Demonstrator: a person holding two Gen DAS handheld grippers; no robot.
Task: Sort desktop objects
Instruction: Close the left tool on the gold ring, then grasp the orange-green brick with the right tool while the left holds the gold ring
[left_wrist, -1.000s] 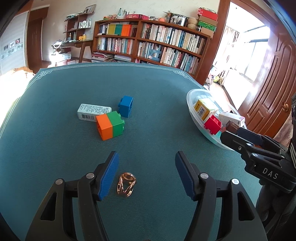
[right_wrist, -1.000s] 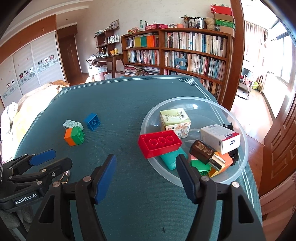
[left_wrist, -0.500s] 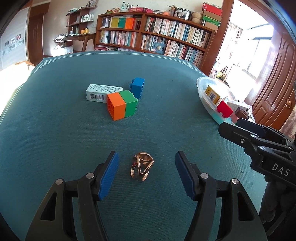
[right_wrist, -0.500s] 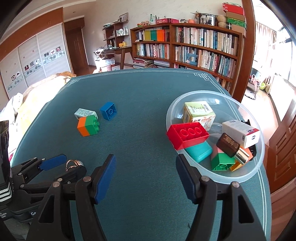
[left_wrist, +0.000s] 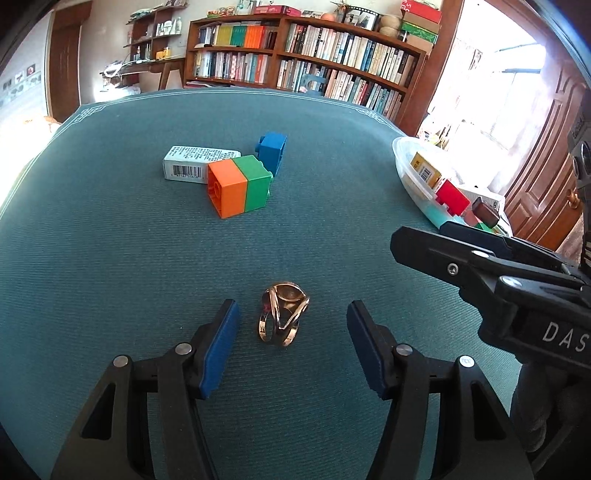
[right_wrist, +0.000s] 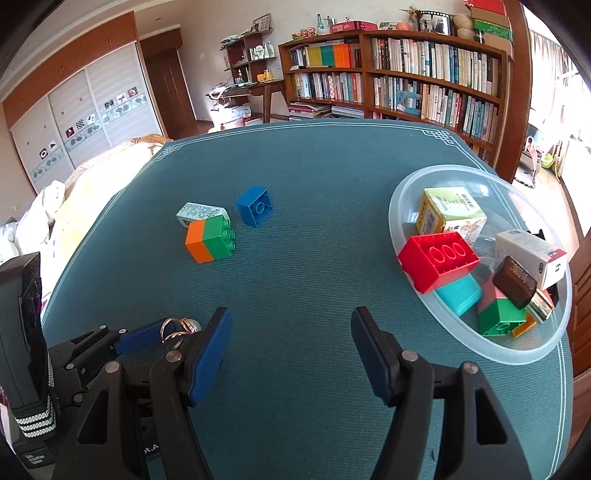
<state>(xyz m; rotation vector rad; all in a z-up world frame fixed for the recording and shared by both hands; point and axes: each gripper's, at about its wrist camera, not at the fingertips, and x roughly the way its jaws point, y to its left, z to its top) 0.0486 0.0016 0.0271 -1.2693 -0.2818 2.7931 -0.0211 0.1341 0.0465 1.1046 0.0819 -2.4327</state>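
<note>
A gold ring-shaped metal piece (left_wrist: 281, 318) lies on the green tablecloth between the open fingers of my left gripper (left_wrist: 293, 332), touching neither pad; it also shows in the right wrist view (right_wrist: 178, 329). An orange-and-green brick (left_wrist: 238, 186), a blue brick (left_wrist: 272, 150) and a small white box (left_wrist: 195, 168) lie farther out. A clear bowl (right_wrist: 399, 206) at the right holds a red brick (right_wrist: 437, 260), boxes and several other pieces. My right gripper (right_wrist: 291, 347) is open and empty left of the bowl, over bare cloth.
The right gripper's body (left_wrist: 498, 280) sits close to the right of the left gripper. The left gripper (right_wrist: 122, 341) shows low left in the right wrist view. The table's right edge runs just past the bowl. Bookshelves (right_wrist: 399, 81) stand behind.
The left gripper has shifted so the gold piece now sits centred between its fingers instead of near the left pad. The right gripper has drifted left, away from the bowl.
</note>
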